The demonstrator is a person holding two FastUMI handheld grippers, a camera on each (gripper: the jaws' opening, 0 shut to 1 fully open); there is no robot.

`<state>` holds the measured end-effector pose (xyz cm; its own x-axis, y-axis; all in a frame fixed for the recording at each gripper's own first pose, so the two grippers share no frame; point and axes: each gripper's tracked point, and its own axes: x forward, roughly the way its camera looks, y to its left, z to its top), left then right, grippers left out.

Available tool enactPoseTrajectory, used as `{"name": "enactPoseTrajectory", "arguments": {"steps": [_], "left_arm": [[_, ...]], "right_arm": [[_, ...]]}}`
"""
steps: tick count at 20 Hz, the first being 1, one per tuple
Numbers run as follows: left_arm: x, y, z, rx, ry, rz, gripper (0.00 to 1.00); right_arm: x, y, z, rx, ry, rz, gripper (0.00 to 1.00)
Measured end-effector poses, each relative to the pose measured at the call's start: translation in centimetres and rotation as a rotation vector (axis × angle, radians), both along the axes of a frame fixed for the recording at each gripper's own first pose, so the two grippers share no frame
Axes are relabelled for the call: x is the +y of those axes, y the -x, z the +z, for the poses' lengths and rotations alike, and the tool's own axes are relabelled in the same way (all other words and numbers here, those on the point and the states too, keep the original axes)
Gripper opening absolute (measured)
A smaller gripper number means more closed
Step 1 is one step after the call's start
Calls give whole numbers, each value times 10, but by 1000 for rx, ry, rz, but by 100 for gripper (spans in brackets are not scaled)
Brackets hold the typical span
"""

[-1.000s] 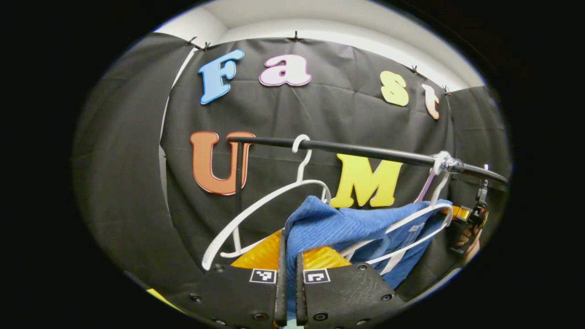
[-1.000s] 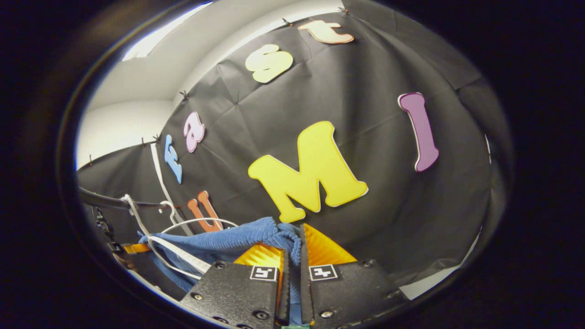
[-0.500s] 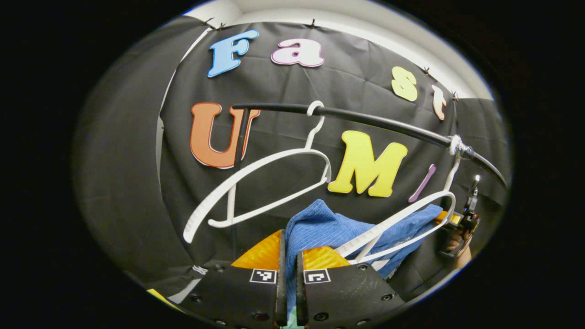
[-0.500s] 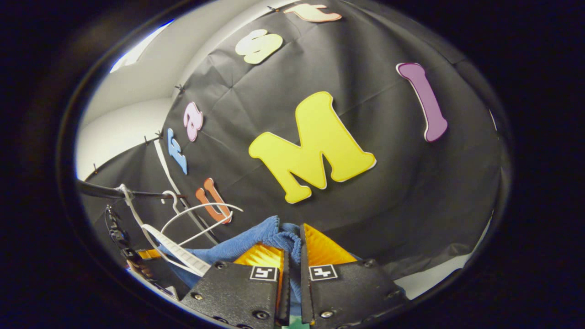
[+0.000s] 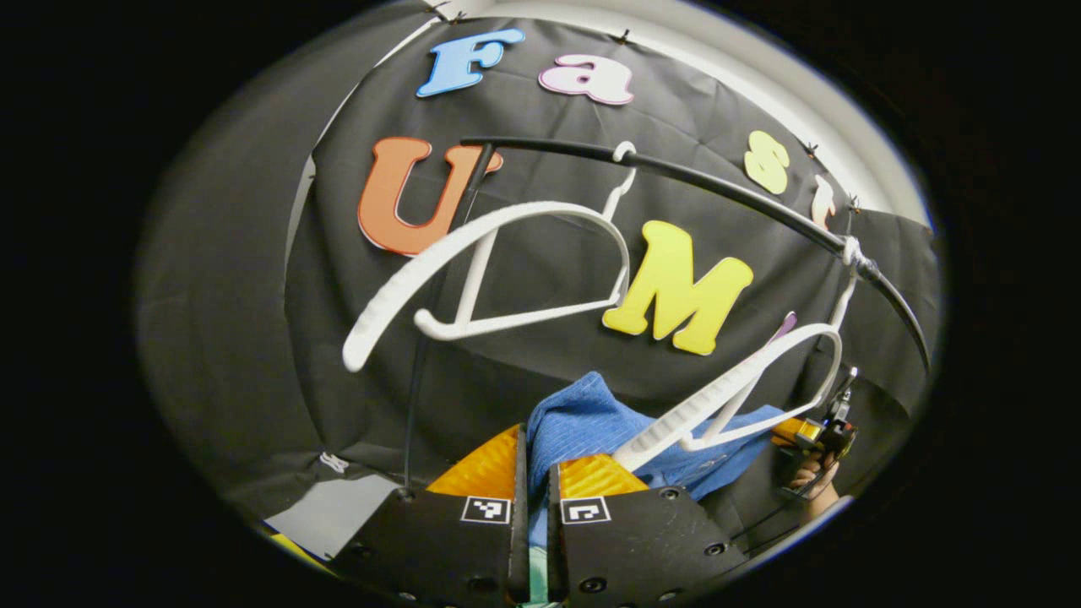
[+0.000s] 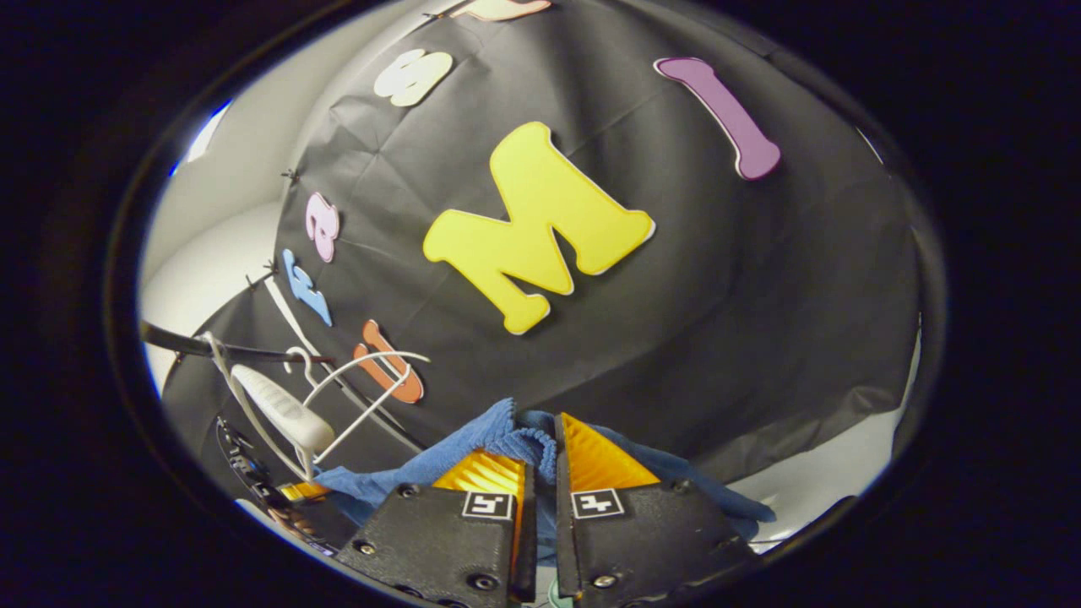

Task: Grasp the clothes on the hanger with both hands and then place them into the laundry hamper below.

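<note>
A black rail [image 5: 718, 190] spans the booth before a white wall [image 6: 211, 245].

A staged recording booth, not a home: black cloth wall [image 5: 524, 355] clipped up under plain white walls, with a black clothes rail [image 5: 718, 190] carrying white hangers [image 5: 473, 253] (plastic).
</note>
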<state>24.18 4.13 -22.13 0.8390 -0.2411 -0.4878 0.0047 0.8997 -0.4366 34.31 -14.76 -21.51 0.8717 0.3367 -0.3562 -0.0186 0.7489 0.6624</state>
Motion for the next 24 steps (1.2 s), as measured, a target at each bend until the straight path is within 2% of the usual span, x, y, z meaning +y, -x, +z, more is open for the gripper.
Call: {"name": "enactPoseTrajectory", "arguments": {"steps": [3,5,6,7,11,17,24], "left_arm": [[4,19,-17,27,-33,0,8],[4,30,-25,48,-22,6,7],[5,36,-29,53,-21,10,12],[5,43,-32,55,-20,10,7],[5,67,-37,58,-45,-8,8],[-26,96,-27,28,-90,-81,8],[-78,111,8,-43,-92,-196,8]], "right_arm": [[2,18,-16,32,-5,2,12],[5,30,-23,47,8,1,12],[7,34,-25,53,14,1,12],[10,42,-27,58,20,10,12],[20,64,-35,73,61,38,12],[54,108,-36,86,45,63,12],[120,144,-19,68,56,207,12]]}}
